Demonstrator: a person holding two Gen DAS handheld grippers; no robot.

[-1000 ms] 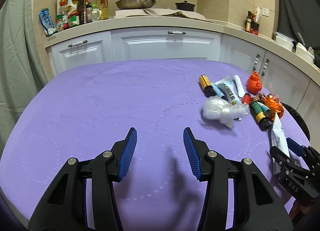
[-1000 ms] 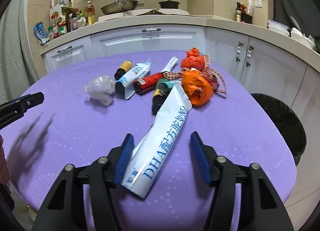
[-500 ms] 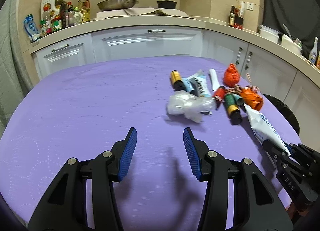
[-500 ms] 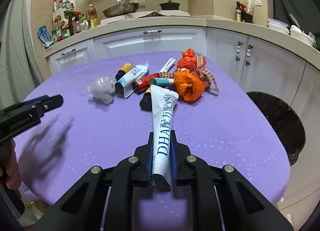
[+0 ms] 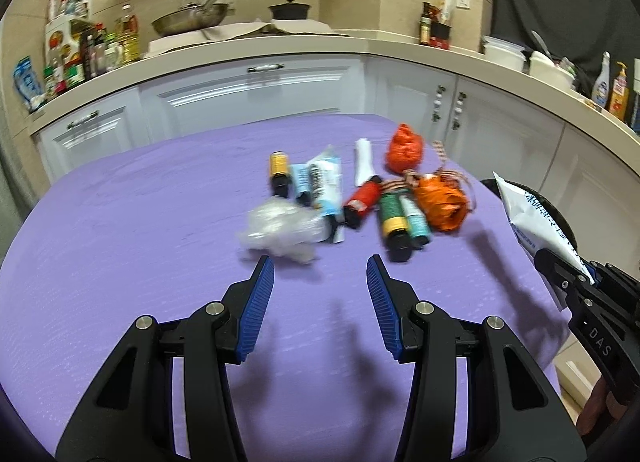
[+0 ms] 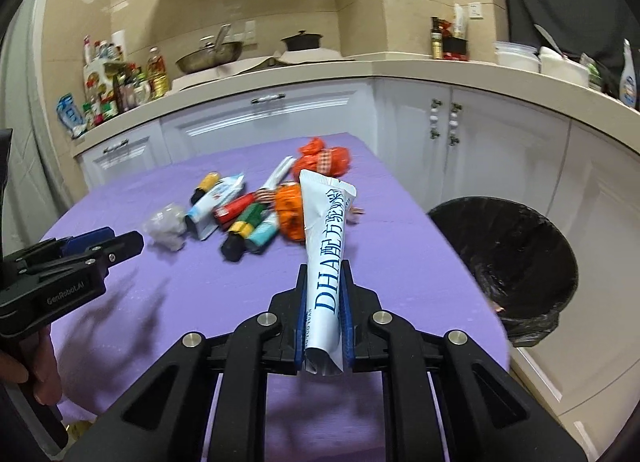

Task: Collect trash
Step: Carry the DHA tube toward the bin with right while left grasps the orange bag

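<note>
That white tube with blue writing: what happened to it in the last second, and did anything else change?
The right gripper closed on the white tube and lifted it off the purple table, toward the black bin. The left gripper, open and empty, neared the crumpled plastic. The trash pile stayed put.

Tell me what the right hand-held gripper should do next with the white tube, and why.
Probably swing right and carry it over the black-lined bin. The right hand-held gripper is shut on the white tube, already lifted clear of the purple tablecloth, and the open bin stands just beyond the table's right edge.
</note>
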